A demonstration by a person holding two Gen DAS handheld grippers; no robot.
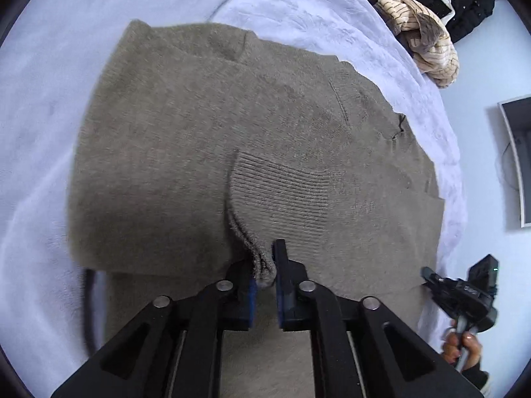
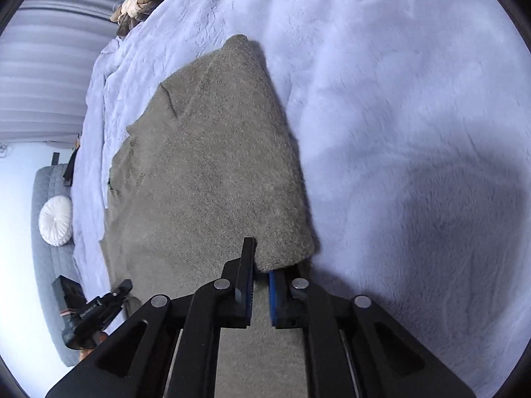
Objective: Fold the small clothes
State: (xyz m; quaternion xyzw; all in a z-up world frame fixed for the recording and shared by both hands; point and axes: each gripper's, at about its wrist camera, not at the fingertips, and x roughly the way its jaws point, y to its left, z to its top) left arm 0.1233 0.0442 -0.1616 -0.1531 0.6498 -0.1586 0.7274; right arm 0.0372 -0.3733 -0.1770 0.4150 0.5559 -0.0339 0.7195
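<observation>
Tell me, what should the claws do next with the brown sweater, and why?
Probably lift both and carry the pinched parts across the sweater to fold it. The left claw is pinching the ribbed cuff, and the right claw is pinching a folded edge. The sweater lies mostly flat on the blanket, so both grips look ready.

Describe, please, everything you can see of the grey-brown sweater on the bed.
The sweater is a fuzzy grey-brown knit, partly folded, lying on the pale lilac blanket. A sleeve with a ribbed cuff is laid across its body. The left hand-held gripper pinches the cuff's edge; the right hand-held gripper is closed on a folded edge at the sweater's side.
</observation>
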